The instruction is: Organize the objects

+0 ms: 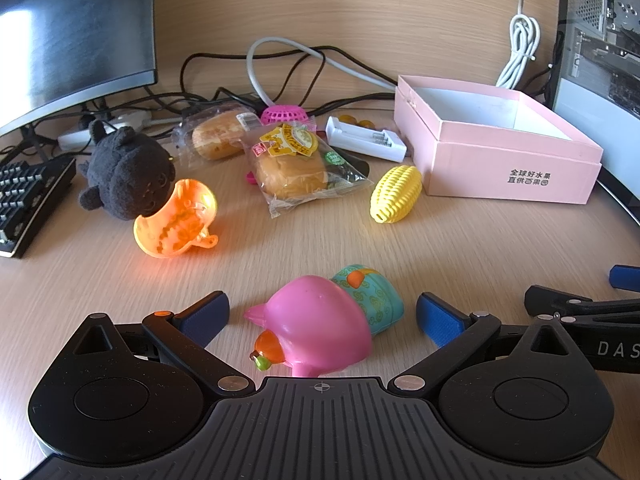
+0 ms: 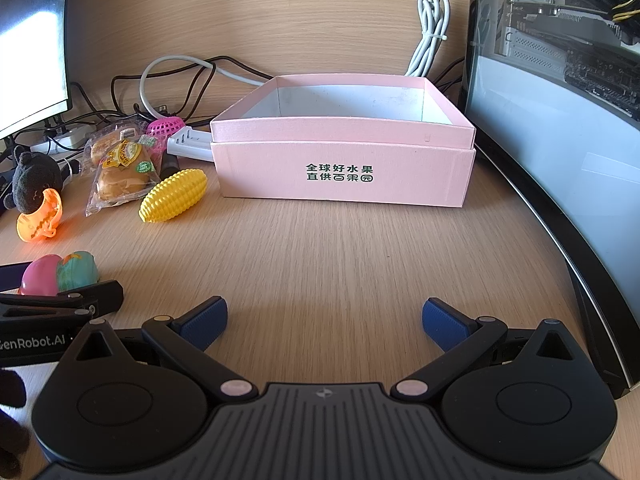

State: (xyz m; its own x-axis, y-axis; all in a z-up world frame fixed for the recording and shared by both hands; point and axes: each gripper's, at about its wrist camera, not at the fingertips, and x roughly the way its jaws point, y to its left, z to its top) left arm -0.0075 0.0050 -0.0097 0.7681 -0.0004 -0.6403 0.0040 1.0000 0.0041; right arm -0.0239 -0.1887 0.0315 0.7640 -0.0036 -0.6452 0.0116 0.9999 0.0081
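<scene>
1. The left claw is spread wide, its blue pads on either side of a pink and teal plastic toy figure that lies on its side on the pale wood-grain bench; neither pad touches the toy.
2. The right claw is also spread apart and holds nothing, hovering low over bare bench in front of the open pink cardboard box.
3. The box sits at the right of the bench, beside a computer case; what shows of its white inside is bare.
4. Just left of the box lies a yellow ribbed plastic corn cob.
5. Further left are two clear-wrapped buns, one behind the other, with a white battery charger and a pink perforated plastic ball behind them.
6. A translucent orange plastic shell lies against a dark grey plush animal, near a black keyboard.
</scene>
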